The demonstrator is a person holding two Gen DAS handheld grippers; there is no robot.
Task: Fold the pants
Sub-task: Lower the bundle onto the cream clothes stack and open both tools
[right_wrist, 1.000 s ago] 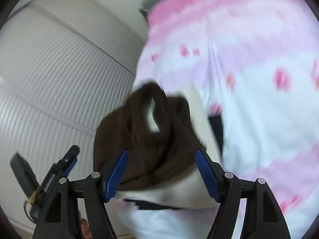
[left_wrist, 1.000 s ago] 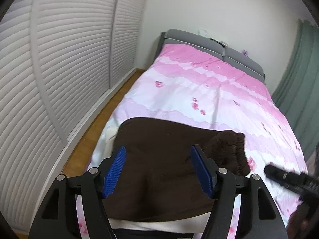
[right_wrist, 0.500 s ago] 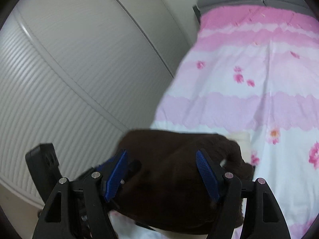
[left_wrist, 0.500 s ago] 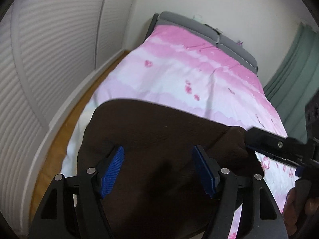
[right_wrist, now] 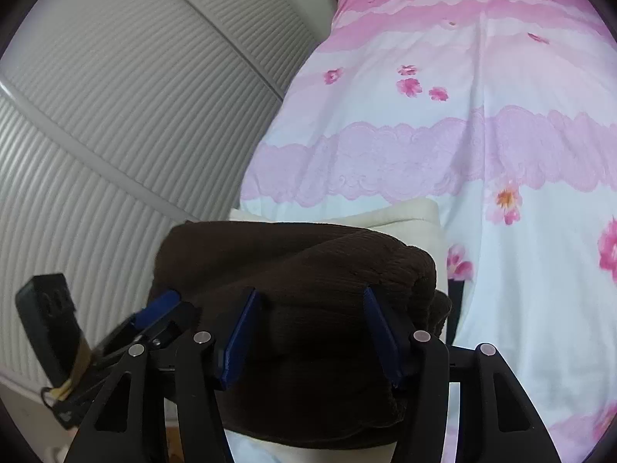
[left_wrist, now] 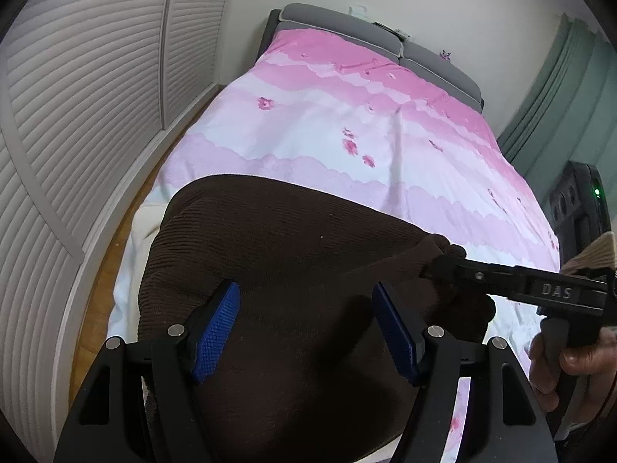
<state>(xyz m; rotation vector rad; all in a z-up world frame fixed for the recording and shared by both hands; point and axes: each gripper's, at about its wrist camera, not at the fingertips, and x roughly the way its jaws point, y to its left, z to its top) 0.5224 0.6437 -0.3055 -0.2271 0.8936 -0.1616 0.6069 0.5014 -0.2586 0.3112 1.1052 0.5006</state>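
Note:
Dark brown ribbed pants (left_wrist: 293, 254) lie folded in a thick bundle at the foot of the pink bed, on top of a cream garment (right_wrist: 401, 214). My left gripper (left_wrist: 304, 328) is open, its blue pads just above the middle of the pants. My right gripper (right_wrist: 308, 332) is open, its jaws wide over the bundle's near edge (right_wrist: 308, 270). In the left wrist view the right gripper (left_wrist: 443, 266) reaches in from the right and touches the pants' right end. In the right wrist view the left gripper (right_wrist: 154, 308) shows at the left.
The pink and white flowered bedcover (left_wrist: 347, 123) stretches to a grey headboard (left_wrist: 378, 34). White louvred wardrobe doors (left_wrist: 77, 96) run along the left, with a strip of wooden floor (left_wrist: 100, 270) between. A green curtain (left_wrist: 559, 88) hangs at the right.
Both grippers have moved closer over the pants. The pants went from a loose lifted bunch to a flat folded bundle. The right gripper came in against the right end.

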